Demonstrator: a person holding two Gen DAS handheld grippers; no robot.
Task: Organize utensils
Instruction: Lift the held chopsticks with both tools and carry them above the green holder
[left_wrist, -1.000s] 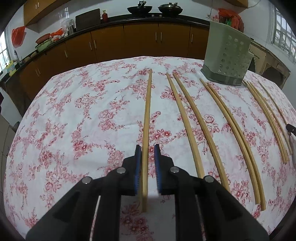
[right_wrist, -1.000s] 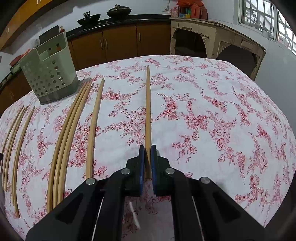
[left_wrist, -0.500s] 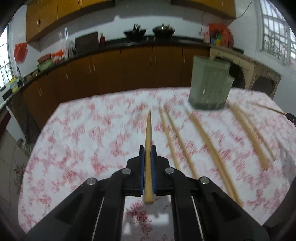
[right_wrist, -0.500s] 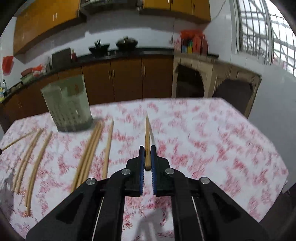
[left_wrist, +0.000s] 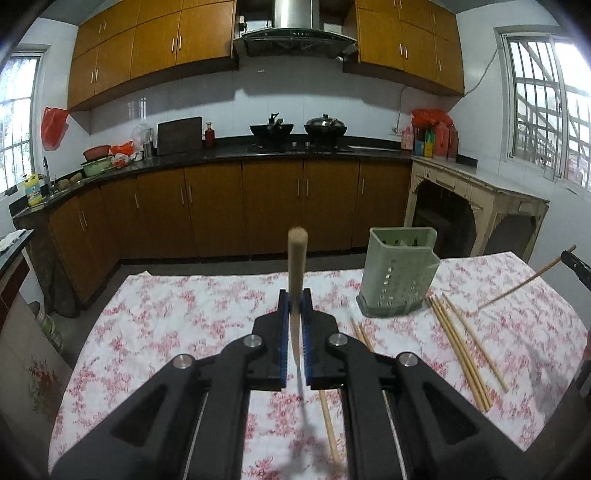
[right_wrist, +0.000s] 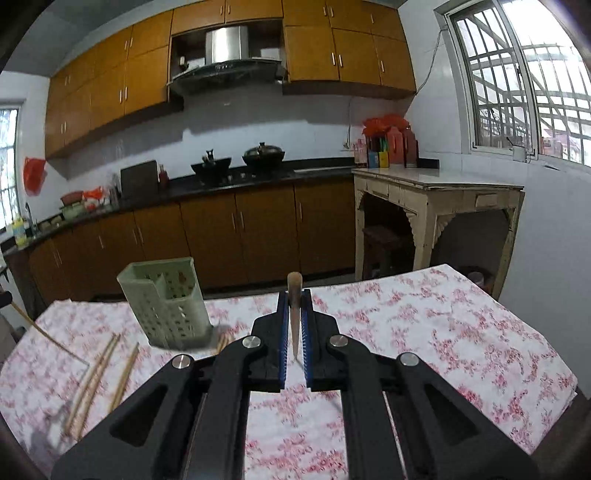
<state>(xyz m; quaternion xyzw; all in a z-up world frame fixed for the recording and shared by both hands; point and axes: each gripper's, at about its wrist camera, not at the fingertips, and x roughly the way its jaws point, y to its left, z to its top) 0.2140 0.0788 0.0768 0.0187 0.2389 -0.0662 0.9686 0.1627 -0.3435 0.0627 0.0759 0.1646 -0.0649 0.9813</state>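
A kitchen with brown cabinets (left_wrist: 273, 206) surrounds a table under a floral tablecloth (left_wrist: 184, 317). The left gripper (left_wrist: 294, 295), raised above the cloth, is clenched on one wooden chopstick (left_wrist: 296, 258) pointing forward. The right gripper (right_wrist: 294, 295) likewise clamps its own chopstick (right_wrist: 294, 295). A green perforated utensil holder (left_wrist: 397, 273) stands upright on the table, with loose chopsticks (left_wrist: 458, 343) lying beside it.

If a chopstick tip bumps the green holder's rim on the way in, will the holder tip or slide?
The green holder looks tall, thin-walled and perforated, so probably light; a sideways knock near the rim could tilt it. Its darker base sits on the floral tablecloth, which may resist sliding. It appears nearly empty, so nothing weighs it down.
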